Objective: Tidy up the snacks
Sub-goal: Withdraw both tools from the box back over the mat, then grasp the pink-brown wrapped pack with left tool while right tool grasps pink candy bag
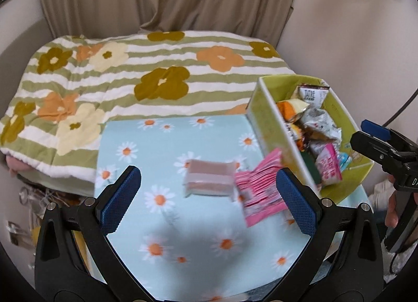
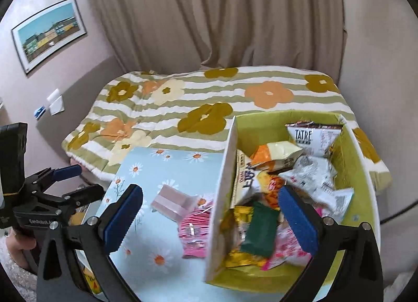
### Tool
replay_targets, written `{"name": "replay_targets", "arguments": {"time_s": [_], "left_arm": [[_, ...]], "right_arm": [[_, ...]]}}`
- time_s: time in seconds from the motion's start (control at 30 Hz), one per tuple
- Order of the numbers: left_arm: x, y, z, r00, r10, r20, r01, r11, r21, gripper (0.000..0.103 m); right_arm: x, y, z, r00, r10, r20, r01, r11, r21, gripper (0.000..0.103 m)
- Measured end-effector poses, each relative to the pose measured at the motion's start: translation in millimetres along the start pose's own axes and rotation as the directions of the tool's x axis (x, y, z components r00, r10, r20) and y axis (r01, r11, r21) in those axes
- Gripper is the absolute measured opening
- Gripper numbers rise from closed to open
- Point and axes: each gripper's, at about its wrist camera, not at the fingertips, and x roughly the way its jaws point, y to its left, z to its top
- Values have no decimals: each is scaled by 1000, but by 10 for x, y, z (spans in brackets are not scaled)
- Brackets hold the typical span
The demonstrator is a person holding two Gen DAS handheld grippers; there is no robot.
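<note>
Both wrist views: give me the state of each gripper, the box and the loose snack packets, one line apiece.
Left gripper: open, empty, above the daisy-print cloth.
Right gripper: open, empty, over the box's near wall.
Green cardboard box: open-topped, heaped with snack packets.
Pale pink striped packet: out of the box, lying on the cloth.
Bright pink packet: out of the box, on the cloth by the box's outer wall.
</note>
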Motion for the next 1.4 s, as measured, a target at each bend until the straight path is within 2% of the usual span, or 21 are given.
{"name": "replay_targets", "arguments": {"time_s": [0.17, 0.33, 0.43, 0.53, 0.67, 0.83, 1.07, 1.13, 1.27, 1.4], "left_arm": [[77, 395, -4, 998, -48, -33, 49, 998, 46, 103], [208, 583, 15, 992, -104, -73, 112, 987, 119, 103], [325, 624, 17, 983, -142, -118, 162, 970, 179, 103], [463, 591, 26, 970, -173, -172, 214, 940, 264, 103], [701, 435, 16, 955, -174, -241, 263, 874, 410, 103], [1091, 180, -49, 920, -186, -344, 354, 770, 531, 103], [1706, -151, -268, 888, -147, -436, 434, 579, 690, 102], [1843, -212, -314, 882, -144, -448, 450, 541, 711, 103], [2053, -315, -412, 874, -144, -464, 473, 473, 743, 102], [2160, -367, -476, 874, -148, -463, 479, 420, 771, 102]], "right_arm": [[96, 318, -139, 998, -62, 5, 62, 996, 70, 103], [187, 553, -317, 988, -156, -2, 154, 978, 140, 103], [213, 653, -441, 982, -189, -13, 188, 960, 208, 103], [215, 742, -596, 977, -209, -37, 211, 934, 287, 103], [320, 772, -805, 965, -236, -112, 260, 902, 346, 103], [568, 685, -1094, 964, -216, -154, 263, 858, 442, 103], [886, 581, -1441, 965, -245, -94, 254, 781, 571, 103], [914, 578, -1484, 964, -261, -49, 237, 760, 605, 103], [987, 561, -1537, 949, -315, 12, 235, 732, 640, 103], [1131, 519, -1574, 940, -340, 29, 235, 706, 669, 103]]}}
